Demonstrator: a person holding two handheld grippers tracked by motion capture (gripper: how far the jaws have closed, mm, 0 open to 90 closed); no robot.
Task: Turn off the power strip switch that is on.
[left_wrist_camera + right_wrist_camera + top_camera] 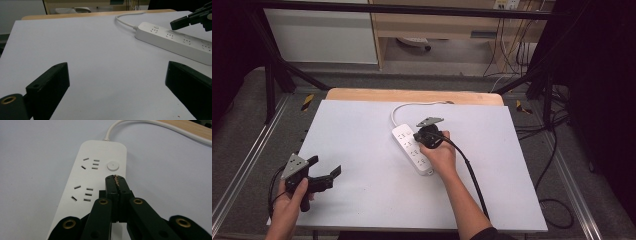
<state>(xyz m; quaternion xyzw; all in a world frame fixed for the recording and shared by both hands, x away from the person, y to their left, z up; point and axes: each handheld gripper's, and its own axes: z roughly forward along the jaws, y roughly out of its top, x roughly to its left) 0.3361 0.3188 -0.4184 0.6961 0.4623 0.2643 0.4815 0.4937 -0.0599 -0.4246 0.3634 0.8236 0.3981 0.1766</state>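
Right hand-held gripper (116,179), closed, over power strip (92,180).

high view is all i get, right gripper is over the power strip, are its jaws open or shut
Observer: Shut. In the right gripper view the right gripper has its jaws pressed together with nothing between them.
Operator: what are the tips near
Observer: They sit just short of the round button at the cord end of the power strip, tips aimed at it. I can't tell if they touch the strip.
Operator: and the left one
Observer: The left gripper is wide open in the left gripper view, over bare table, well apart from the strip.
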